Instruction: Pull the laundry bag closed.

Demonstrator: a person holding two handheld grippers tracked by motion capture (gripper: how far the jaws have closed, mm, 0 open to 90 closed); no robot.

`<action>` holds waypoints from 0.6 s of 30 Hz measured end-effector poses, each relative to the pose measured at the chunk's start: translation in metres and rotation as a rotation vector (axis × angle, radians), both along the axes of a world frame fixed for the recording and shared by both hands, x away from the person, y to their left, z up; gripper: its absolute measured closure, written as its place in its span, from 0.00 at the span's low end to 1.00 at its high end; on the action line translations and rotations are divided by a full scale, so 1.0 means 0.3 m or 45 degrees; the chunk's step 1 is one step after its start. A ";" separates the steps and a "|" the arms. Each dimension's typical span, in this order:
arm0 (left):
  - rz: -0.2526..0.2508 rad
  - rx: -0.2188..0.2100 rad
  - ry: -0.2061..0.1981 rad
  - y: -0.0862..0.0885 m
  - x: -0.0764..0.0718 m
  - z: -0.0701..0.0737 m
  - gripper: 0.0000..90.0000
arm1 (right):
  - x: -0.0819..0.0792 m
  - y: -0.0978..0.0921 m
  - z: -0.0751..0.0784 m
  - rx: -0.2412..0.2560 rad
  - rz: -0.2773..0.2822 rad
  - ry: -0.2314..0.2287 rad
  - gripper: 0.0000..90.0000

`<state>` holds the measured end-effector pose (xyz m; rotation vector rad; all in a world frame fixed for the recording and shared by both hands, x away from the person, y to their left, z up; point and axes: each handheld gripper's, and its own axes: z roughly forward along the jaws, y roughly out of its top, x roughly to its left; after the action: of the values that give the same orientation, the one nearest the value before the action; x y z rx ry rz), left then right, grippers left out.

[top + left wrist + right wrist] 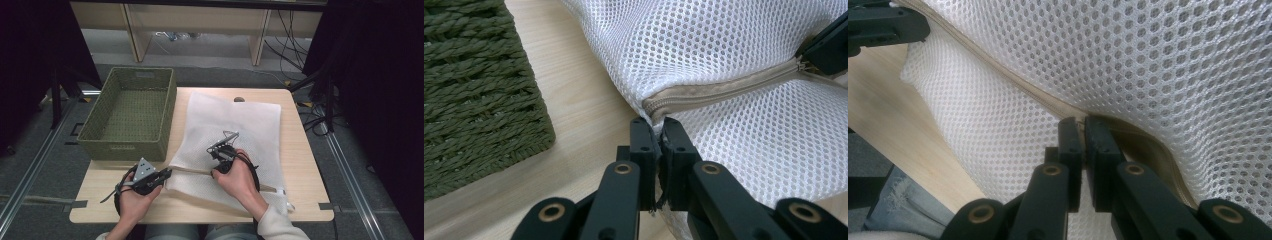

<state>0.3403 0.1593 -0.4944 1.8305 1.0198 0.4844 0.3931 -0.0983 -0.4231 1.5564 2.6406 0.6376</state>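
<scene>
We look down from above the table (300,165); both gripper views sit close over the same mesh bag (744,55).

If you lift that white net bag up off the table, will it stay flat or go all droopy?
Probably droopy. The white mesh bag already sags and folds where the left gripper pinches its corner. It looks thin and full of holes, so likely very light. The zipper band may stay a bit stiffer than the netting.

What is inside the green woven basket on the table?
The green woven basket shows only its bare woven bottom; nothing lies in it. Its near wall covers a strip of the floor.
</scene>
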 end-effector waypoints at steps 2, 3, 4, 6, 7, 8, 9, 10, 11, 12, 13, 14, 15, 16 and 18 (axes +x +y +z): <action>-0.001 0.000 0.001 0.000 0.000 0.000 0.94 | 0.000 0.001 0.000 -0.002 -0.002 0.000 0.97; 0.000 0.000 0.001 0.000 0.000 0.000 0.94 | 0.000 -0.001 -0.001 -0.001 0.004 -0.001 0.97; -0.002 -0.001 0.002 0.001 0.000 0.000 0.94 | 0.000 0.000 -0.001 -0.006 -0.002 0.003 0.97; 0.004 -0.007 0.007 -0.001 -0.001 -0.001 0.94 | -0.002 -0.002 0.002 -0.032 -0.014 0.007 0.97; 0.008 -0.011 0.008 -0.002 -0.002 -0.001 0.94 | -0.001 -0.004 0.002 -0.037 -0.012 0.003 0.97; -0.001 -0.001 0.002 0.000 0.000 0.000 0.94 | -0.001 -0.006 0.002 -0.033 -0.012 0.002 0.97; 0.000 -0.002 0.001 0.000 0.000 0.000 0.94 | -0.002 -0.006 0.003 -0.030 -0.010 0.000 0.97; -0.001 0.000 0.002 0.001 0.000 0.000 0.94 | -0.002 -0.007 0.004 -0.027 -0.006 -0.004 0.97; 0.009 -0.010 0.012 -0.001 -0.001 -0.001 0.94 | -0.002 -0.006 0.005 -0.027 -0.006 -0.004 0.97; 0.005 -0.016 0.011 -0.001 0.000 -0.001 0.94 | -0.002 -0.007 0.005 -0.024 -0.005 -0.003 0.97; 0.003 -0.014 0.012 0.000 0.000 -0.001 0.94 | -0.002 -0.007 0.004 -0.023 -0.005 -0.004 0.97; 0.003 -0.018 0.012 -0.001 0.000 -0.001 0.94 | -0.001 -0.009 0.003 -0.020 0.001 -0.007 0.97; 0.003 -0.018 0.012 -0.001 0.000 -0.001 0.94 | -0.001 -0.009 0.003 -0.020 0.001 -0.007 0.97; 0.005 -0.018 0.011 -0.001 -0.001 -0.001 0.94 | -0.001 -0.009 0.003 -0.020 -0.001 -0.005 0.97; 0.007 -0.010 0.011 -0.001 -0.001 0.000 0.94 | -0.002 -0.009 0.002 -0.025 -0.002 -0.007 0.97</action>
<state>0.3399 0.1591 -0.4944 1.8242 1.0317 0.4758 0.3925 -0.1010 -0.4224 1.5494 2.6327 0.6130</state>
